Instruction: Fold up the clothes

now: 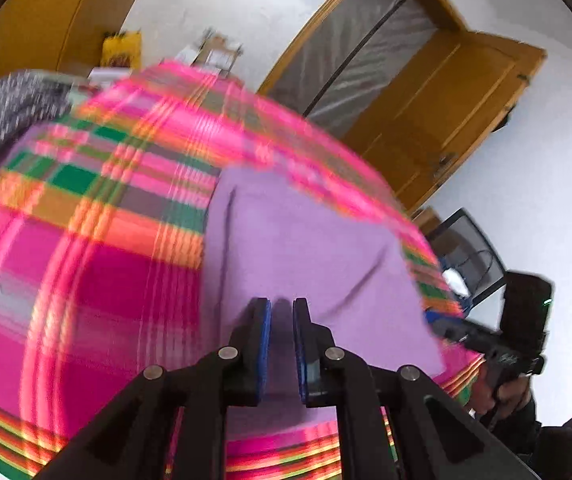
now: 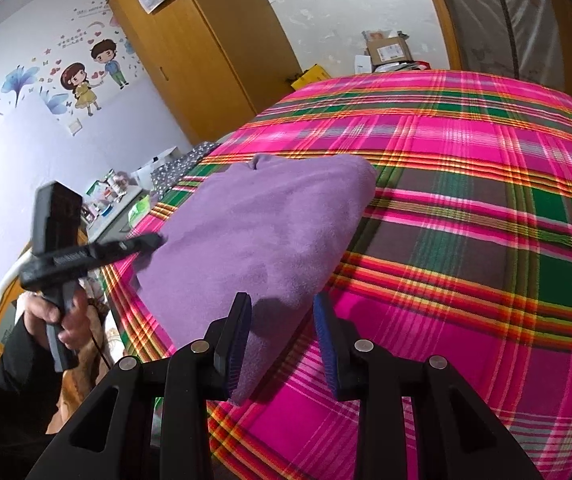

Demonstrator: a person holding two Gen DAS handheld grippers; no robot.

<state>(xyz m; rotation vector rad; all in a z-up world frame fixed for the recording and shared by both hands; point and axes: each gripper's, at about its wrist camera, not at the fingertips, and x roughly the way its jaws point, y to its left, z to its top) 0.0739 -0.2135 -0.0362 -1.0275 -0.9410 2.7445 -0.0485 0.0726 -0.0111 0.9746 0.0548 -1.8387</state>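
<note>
A folded purple garment (image 1: pixel 305 240) (image 2: pixel 266 232) lies near the front edge of a bed with a pink, green and orange plaid cover (image 1: pixel 86 260) (image 2: pixel 465 220). My left gripper (image 1: pixel 282 304) has its blue pads nearly together with purple fabric between them. Seen from the right wrist, the left gripper (image 2: pixel 154 240) meets the garment's left edge. My right gripper (image 2: pixel 282 300) stands open over the garment's near corner, its left finger (image 2: pixel 240 328) resting on the fabric. From the left wrist, the right gripper (image 1: pixel 441 326) sits at the garment's right edge. The left wrist view is blurred.
A grey speckled cloth (image 1: pixel 2 120) (image 2: pixel 182 168) lies at the bed's far side. A cluttered bedside table (image 2: pixel 114 200), a wooden wardrobe (image 2: pixel 206 48), cardboard boxes (image 2: pixel 389 50) and a door (image 1: pixel 445 92) surround the bed. A hand (image 2: pixel 66 320) holds the left gripper.
</note>
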